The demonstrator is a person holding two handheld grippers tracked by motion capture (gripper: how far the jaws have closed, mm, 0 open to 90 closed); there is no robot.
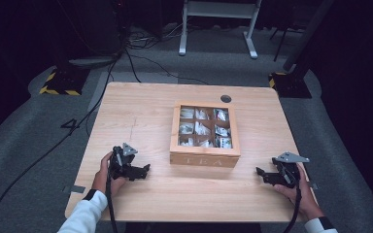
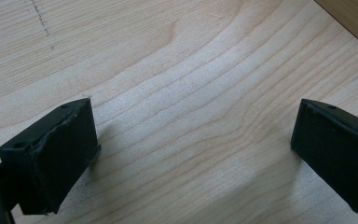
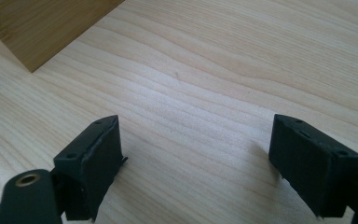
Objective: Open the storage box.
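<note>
On the tabletop [image 1: 141, 116] a wooden tea box [image 1: 204, 133] sits mid-table, its nine compartments holding packets; the left gripper [image 1: 145, 169] rests just left of the box's front corner, the right gripper [image 1: 260, 172] near its right front corner, both apart from it. Both grippers' fingers [image 2: 56, 158] stand released, spread wide over bare wood; a box corner shows in each gripper view.
</note>
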